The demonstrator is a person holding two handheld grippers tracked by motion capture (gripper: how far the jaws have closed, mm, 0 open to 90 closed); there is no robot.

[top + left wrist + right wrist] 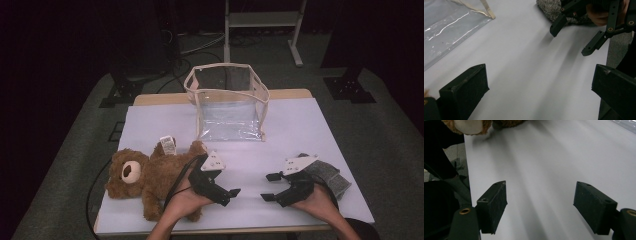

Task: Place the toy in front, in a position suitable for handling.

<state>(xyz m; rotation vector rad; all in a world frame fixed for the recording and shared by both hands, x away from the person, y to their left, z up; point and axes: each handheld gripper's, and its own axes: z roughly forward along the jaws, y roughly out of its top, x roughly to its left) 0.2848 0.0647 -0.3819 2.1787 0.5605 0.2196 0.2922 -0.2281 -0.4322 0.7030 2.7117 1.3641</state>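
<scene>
Landmark: clear bag (229,102), standing open at the table's (300,125) far middle.
Teddy bear (145,180): lying near-left of the bag, under the left forearm.
Grey cloth (327,176): near-right of the bag.
Left gripper (227,192): jaws wide, nothing between them.
Right gripper (270,187): jaws wide, nothing between them, touching the cloth's edge.

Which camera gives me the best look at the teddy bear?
The high view: the teddy bear lies whole on the table's left side, beside the left gripper. The right gripper view catches just its furry edge at the top; the left gripper view gives no clear look at it.
</scene>
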